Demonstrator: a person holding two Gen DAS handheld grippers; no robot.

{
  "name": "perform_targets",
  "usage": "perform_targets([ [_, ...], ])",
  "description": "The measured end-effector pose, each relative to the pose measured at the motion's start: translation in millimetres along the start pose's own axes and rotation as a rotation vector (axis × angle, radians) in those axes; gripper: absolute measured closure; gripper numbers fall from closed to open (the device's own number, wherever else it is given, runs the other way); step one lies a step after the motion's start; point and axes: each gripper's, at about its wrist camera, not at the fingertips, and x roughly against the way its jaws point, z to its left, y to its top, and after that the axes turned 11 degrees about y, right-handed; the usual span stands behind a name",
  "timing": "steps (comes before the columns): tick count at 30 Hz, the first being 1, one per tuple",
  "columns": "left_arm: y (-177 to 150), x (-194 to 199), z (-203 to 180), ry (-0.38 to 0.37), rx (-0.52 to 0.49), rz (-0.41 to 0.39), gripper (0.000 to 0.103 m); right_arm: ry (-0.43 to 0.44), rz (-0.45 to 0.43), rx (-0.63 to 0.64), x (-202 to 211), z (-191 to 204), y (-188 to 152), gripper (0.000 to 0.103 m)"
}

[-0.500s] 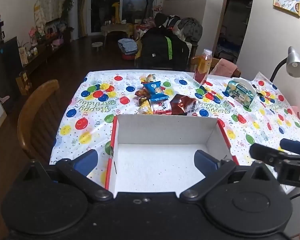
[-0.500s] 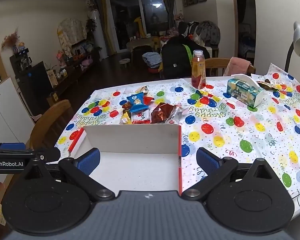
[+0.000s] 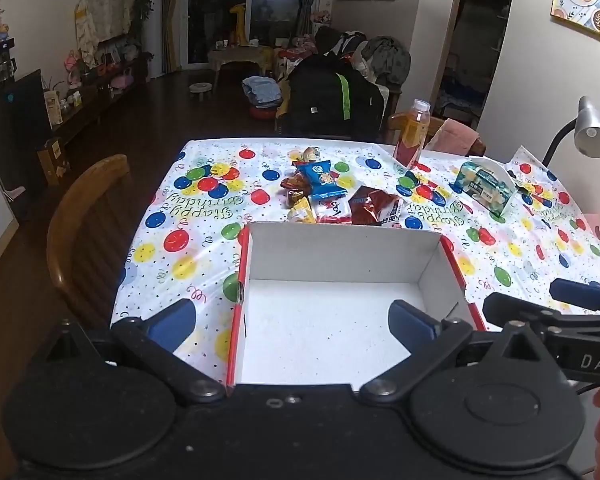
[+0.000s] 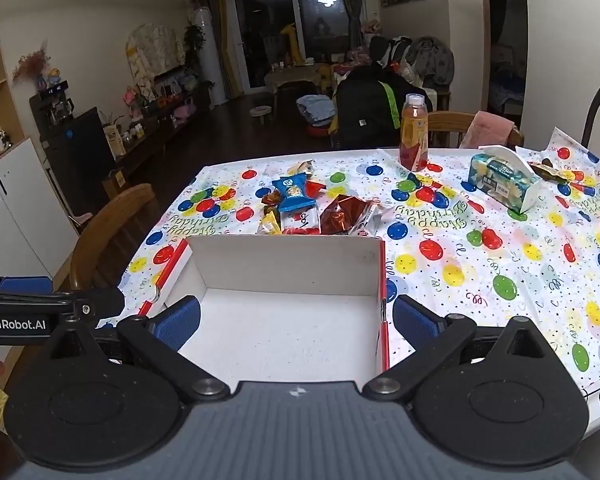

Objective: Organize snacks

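Nothing changed from half a second back: both left gripper (image 3: 292, 318) and right gripper (image 4: 296, 320) hover spread wide, empty, over white box (image 3: 340, 256), snack pile (image 3: 332, 200) untouched just beyond it, so sorting hasn't begun.

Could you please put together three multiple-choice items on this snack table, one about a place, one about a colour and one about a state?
1. Where does the snack pile lie relative to the white box?
A. Inside the box
B. On the tablecloth just beyond the box's far wall
C. On the wooden chair

2. What colour is the outside edge of the box?
A. Red
B. Green
C. Black

3. What state is the left gripper in?
A. Shut on a snack
B. Shut on the box wall
C. Open, holding nothing

Answers:
1 B, since the packets sit behind the far wall and the box floor is bare.
2 A, a red strip runs along both side walls.
3 C, its blue pads stand wide apart with nothing between them; the right gripper looks the same.
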Motion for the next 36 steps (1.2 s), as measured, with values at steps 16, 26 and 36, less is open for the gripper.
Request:
perform_targets([
  [16, -2, 14, 2, -0.007, -0.012, -0.018, 0.001, 0.0, -0.006, 0.011, 6, 2, 3, 0.0],
  [26, 0, 15, 7, -0.004, -0.011, -0.024, 0.001, 0.004, -0.01, 0.02, 10, 6, 5, 0.0],
  [36, 1, 16, 10, -0.001, -0.012, -0.029, 0.001, 0.003, -0.017, 0.024, 8, 10, 5, 0.0],
])
